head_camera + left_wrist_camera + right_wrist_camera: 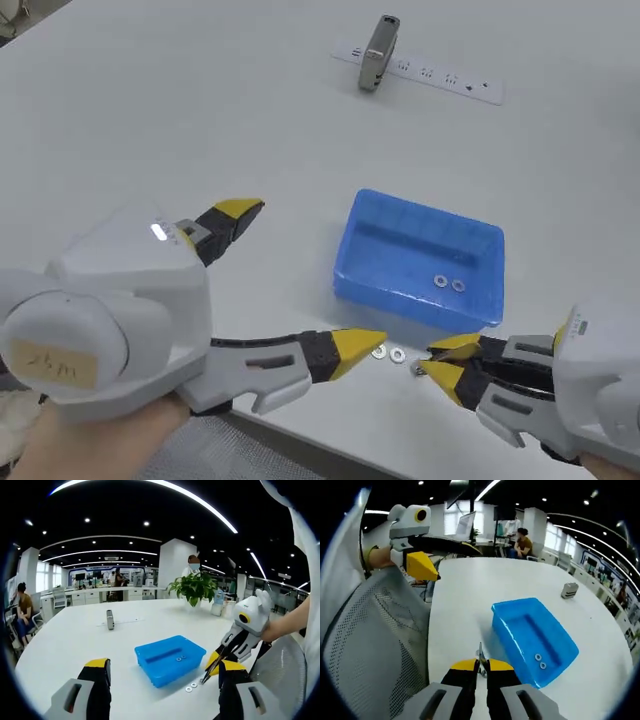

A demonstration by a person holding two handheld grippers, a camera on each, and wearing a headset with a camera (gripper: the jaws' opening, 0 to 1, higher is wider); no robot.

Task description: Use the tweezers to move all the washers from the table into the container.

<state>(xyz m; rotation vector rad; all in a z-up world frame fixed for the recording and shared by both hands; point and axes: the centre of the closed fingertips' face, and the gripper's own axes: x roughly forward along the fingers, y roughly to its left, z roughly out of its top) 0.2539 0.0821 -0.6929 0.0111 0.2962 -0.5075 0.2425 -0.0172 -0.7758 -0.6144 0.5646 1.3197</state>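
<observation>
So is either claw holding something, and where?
The right gripper is shut on the tweezers, pinching them behind the tips, which poke out. The left gripper is open, holding nothing.

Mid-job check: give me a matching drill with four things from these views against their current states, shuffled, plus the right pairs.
1 left gripper
2 right gripper
3 blue container
4 power strip

A shut on the tweezers
B holds two washers
C wide open, holding nothing
D carries a grey adapter

Pairs: 1-C, 2-A, 3-B, 4-D
</observation>
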